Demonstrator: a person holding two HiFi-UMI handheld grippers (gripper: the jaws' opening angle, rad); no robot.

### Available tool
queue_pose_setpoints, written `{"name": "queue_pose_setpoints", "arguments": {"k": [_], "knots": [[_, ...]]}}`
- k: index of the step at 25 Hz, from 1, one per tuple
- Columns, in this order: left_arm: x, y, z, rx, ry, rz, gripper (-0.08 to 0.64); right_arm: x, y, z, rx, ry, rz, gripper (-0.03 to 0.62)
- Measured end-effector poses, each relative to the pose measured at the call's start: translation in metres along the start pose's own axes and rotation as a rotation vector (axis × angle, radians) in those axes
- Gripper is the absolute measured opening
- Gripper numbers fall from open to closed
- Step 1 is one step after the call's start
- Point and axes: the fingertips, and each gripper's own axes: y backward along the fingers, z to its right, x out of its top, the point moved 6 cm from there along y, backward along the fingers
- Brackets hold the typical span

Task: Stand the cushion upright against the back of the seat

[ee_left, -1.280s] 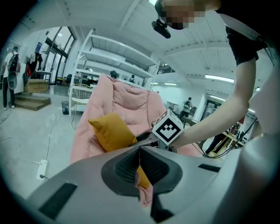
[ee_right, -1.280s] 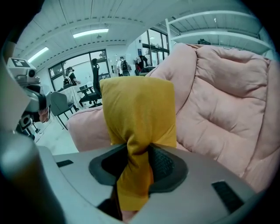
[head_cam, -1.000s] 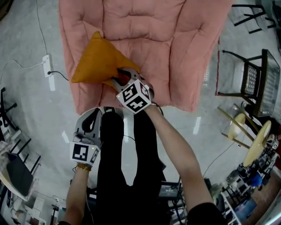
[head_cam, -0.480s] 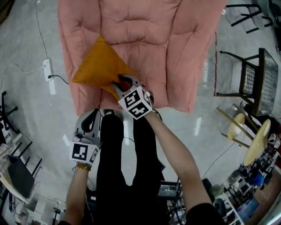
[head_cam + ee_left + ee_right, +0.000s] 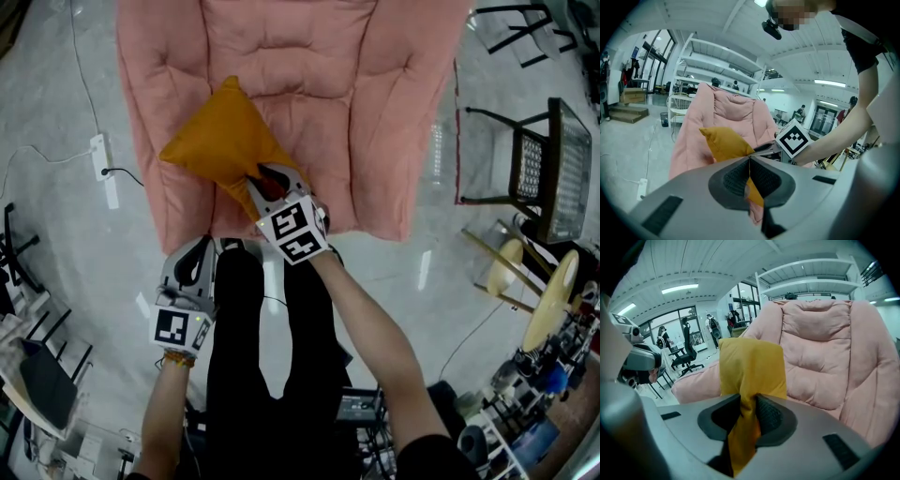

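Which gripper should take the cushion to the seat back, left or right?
Right. The right gripper has its fingers closing on the cushion; the left gripper hangs shut, empty, short of the seat.

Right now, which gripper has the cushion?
The right gripper, jaws closing on a corner of the orange cushion; the left gripper hangs back, shut and empty.

A corner of the cushion (image 5: 220, 141) is hidden between the closing jaws of the right gripper (image 5: 265, 183); beyond it the seat (image 5: 375, 112) is cut off.

Mustard cushion (image 5: 225, 141), tilted, on pink seat (image 5: 375, 112)
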Motion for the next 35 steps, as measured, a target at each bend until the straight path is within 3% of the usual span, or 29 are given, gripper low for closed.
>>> {"name": "queue_pose_setpoints", "arguments": {"k": [15, 25, 35], "knots": [[0.0, -0.001, 0.0, -0.002, 0.0, 0.001, 0.014, -0.005, 0.01, 0.019, -0.058, -0.06, -0.002, 0.091], [0.004, 0.001, -0.012, 0.015, 0.003, 0.006, 0.014, 0.01, 0.013, 0.04, -0.14, -0.105, 0.04, 0.089], [0.007, 0.001, -0.027, 0.021, 0.012, 0.009, 0.014, 0.045, 0.007, 0.065, -0.276, -0.14, 0.126, 0.086]]}}
